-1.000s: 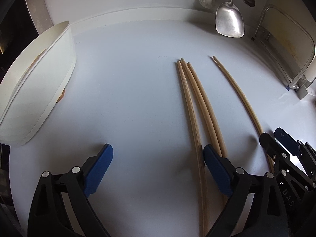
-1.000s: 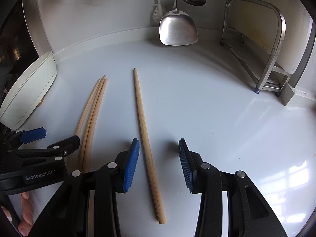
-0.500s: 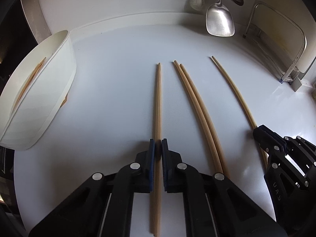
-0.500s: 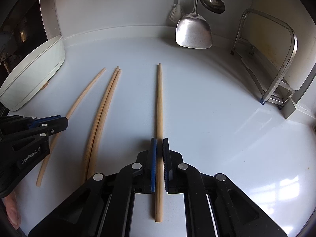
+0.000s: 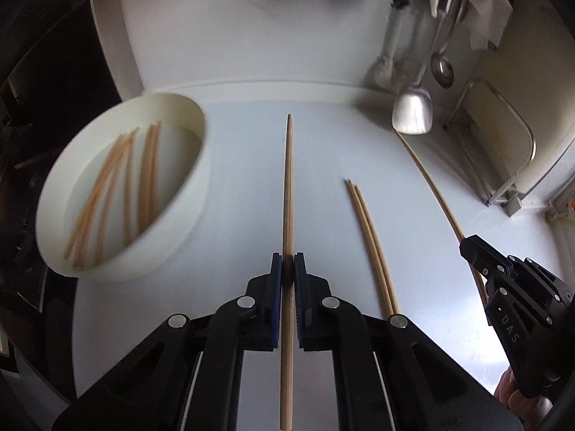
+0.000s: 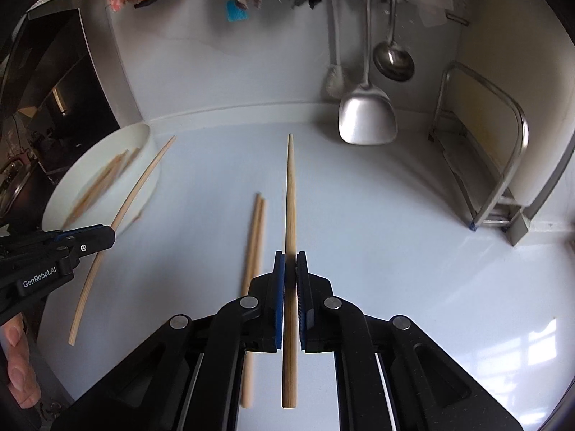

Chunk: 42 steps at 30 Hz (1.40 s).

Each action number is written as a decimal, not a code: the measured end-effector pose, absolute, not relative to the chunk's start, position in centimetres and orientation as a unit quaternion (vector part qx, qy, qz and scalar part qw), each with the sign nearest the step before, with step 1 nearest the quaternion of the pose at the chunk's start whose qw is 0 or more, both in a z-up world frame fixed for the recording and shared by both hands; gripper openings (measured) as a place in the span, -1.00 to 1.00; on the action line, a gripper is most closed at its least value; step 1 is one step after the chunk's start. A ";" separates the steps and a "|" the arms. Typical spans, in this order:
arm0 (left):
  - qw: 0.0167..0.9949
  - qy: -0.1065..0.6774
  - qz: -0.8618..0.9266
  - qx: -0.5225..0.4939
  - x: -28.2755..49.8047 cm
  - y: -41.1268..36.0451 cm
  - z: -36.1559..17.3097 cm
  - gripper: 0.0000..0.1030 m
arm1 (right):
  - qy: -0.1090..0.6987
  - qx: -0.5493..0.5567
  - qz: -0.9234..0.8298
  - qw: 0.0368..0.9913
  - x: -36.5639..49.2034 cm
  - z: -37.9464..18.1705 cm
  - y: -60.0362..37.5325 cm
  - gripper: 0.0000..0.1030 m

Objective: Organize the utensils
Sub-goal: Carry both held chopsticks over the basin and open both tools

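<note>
The left gripper (image 5: 288,269) has its blue pads (image 5: 276,287) pressed flat against a single chopstick (image 5: 288,186), the jaws all but touching with only the stick's width between them. The right gripper (image 6: 290,269) is closed in the same way on a second chopstick (image 6: 290,194). Each stick is pinched below its middle, nearer the blunt end, so the long tapered part runs forward past the fingertips and a shorter tail hangs back toward the person's hand (image 6: 16,366).

These are thin wooden rods — light, stiff, smooth-sided and round, so they would likely roll or pivot between flat pads if the squeeze eased. A hold closer to the middle would probably swing less, yet the weight is so slight that the present grip looks adequate. They seem unlikely to break under a gentle pinch.

Both held sticks appear clear of the white counter (image 6: 377,251). A pair of chopsticks (image 5: 370,240) lies side by side on the counter between the two grippers, not yet taken. To the left stands a white tub (image 5: 179,222) with several chopsticks (image 5: 122,186) already inside — judged the likely destination. A metal spatula (image 6: 366,115) and a ladle (image 6: 393,57) hang against the back wall, and a metal rack (image 6: 503,165) stands at the right.
</note>
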<state>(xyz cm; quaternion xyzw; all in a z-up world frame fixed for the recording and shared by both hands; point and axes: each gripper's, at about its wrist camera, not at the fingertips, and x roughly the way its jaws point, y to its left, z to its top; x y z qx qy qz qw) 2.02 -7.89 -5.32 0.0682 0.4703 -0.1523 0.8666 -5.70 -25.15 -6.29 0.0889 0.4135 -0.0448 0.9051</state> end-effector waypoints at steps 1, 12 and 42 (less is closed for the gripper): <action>0.871 0.465 -0.145 0.064 2.3 -6.6 -4.3 -0.86 | 0.411 0.089 -0.039 0.907 -5.1 -5.4 -24.3 -0.88; 0.886 0.455 -0.081 0.048 11.2 9.2 -1.3 -0.86 | 0.398 0.093 0.061 0.911 6.3 -1.2 -8.4 -0.88; 0.820 0.550 -0.150 0.046 21.4 14.4 -9.3 -0.19 | 0.514 0.102 0.020 0.851 17.0 -8.4 0.6 -0.56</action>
